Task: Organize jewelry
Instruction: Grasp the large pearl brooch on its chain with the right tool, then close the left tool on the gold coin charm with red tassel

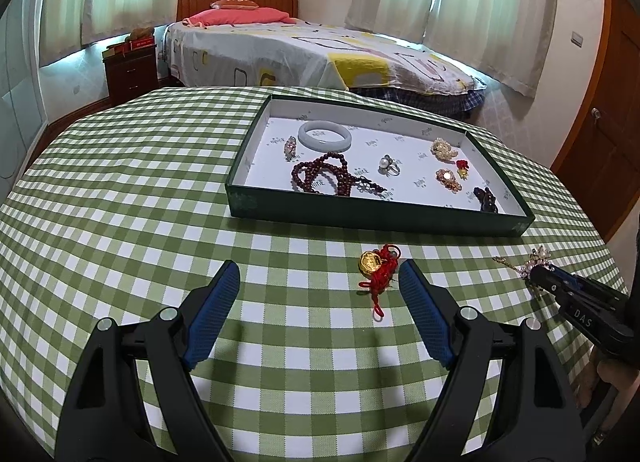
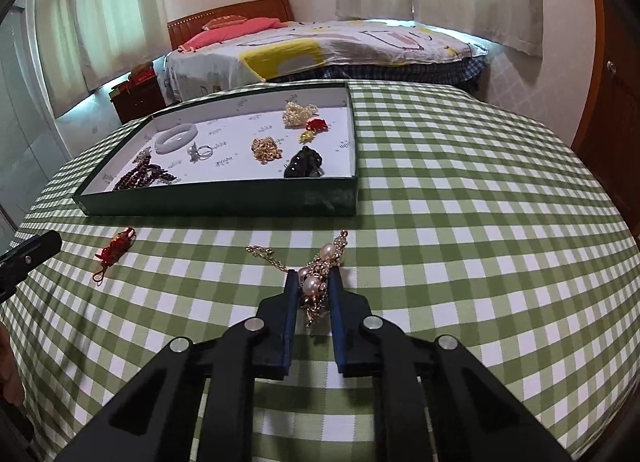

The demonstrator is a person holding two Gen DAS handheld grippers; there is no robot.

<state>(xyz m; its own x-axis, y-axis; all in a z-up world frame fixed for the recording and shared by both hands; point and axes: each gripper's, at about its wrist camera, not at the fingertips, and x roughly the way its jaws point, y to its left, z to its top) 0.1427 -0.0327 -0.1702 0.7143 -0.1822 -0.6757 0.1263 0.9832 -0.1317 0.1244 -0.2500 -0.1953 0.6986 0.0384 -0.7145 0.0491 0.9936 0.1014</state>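
Observation:
A dark green tray (image 1: 360, 217) (image 2: 224, 199) with a white lining holds a pale bangle (image 1: 325, 135), dark red beads (image 1: 324, 177), a ring (image 1: 389, 167) and several small pieces. On the checked cloth in front of it lies a red knotted charm with a gold coin (image 1: 378, 268) (image 2: 114, 250). My left gripper (image 1: 320, 282) stands open, with the charm just inside its right finger. My right gripper (image 2: 314, 284) (image 1: 538, 274) is shut on a gold and pearl brooch (image 2: 324, 266) whose chain trails left on the cloth.
The round table with the green checked cloth (image 1: 140, 189) drops off on all sides. A bed (image 1: 304, 49) stands beyond it, a dark nightstand (image 1: 130, 69) at the left and a wooden door (image 1: 608, 109) at the right.

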